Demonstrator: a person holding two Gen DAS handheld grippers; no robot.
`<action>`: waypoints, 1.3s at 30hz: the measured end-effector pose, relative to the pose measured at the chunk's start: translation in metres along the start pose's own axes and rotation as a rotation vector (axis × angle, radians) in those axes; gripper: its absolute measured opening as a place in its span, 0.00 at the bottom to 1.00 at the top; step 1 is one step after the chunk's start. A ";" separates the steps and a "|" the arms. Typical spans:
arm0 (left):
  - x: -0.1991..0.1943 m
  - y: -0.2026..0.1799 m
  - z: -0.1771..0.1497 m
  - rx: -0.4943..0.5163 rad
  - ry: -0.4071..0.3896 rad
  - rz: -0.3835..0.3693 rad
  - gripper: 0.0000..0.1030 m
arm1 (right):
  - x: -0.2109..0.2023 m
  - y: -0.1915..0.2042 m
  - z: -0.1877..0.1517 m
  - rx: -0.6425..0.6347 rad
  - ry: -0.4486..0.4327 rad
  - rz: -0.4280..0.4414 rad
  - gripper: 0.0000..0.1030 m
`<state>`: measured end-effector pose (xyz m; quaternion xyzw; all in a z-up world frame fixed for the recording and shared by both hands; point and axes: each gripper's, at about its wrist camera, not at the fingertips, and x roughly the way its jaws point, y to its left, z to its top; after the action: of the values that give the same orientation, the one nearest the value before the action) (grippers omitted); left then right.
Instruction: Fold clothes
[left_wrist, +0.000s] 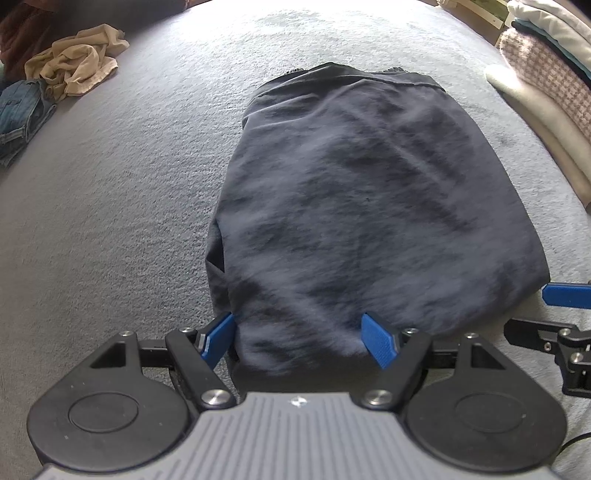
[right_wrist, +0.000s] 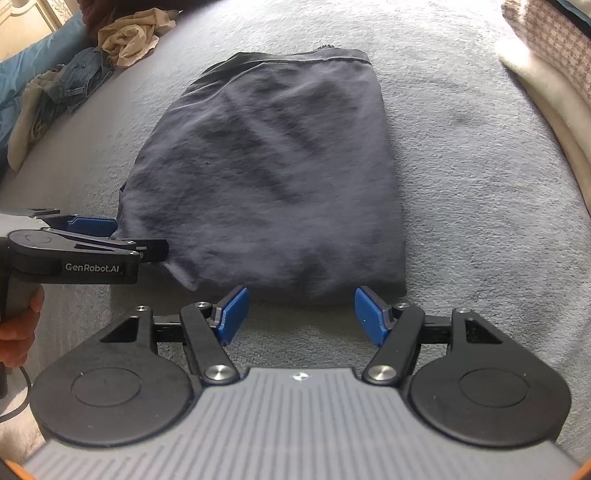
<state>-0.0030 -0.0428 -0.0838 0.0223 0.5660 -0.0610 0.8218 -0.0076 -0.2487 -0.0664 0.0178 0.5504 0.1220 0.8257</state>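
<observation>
left wrist view: the left claw (left_wrist: 299, 339) stands apart over the near edge of the dark shirt (left_wrist: 369, 192), which lies folded flat on the grey bed (left_wrist: 110, 221), cloth between the blue fingers (left_wrist: 380, 345) but not pinched. right wrist view: the right claw (right_wrist: 301, 314) is apart too, just short of the shirt's (right_wrist: 273, 177) hem. a grab of only the top layer could drag the fold askew.

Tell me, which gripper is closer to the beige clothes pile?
Left. The left gripper sits on the pile's side of the dark garment; the right gripper is farther across.
</observation>
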 end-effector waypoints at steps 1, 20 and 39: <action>0.000 0.000 0.000 0.000 0.000 0.000 0.74 | 0.000 0.000 0.000 -0.001 0.001 0.000 0.62; 0.059 0.086 0.092 -0.132 -0.226 -0.388 0.81 | 0.074 -0.135 0.078 0.388 -0.223 0.412 0.68; 0.078 0.070 0.126 -0.160 -0.193 -0.624 0.17 | 0.119 -0.109 0.149 0.308 -0.180 0.682 0.15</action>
<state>0.1505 0.0072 -0.1139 -0.2227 0.4681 -0.2669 0.8124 0.1920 -0.3128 -0.1336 0.3342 0.4501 0.3035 0.7705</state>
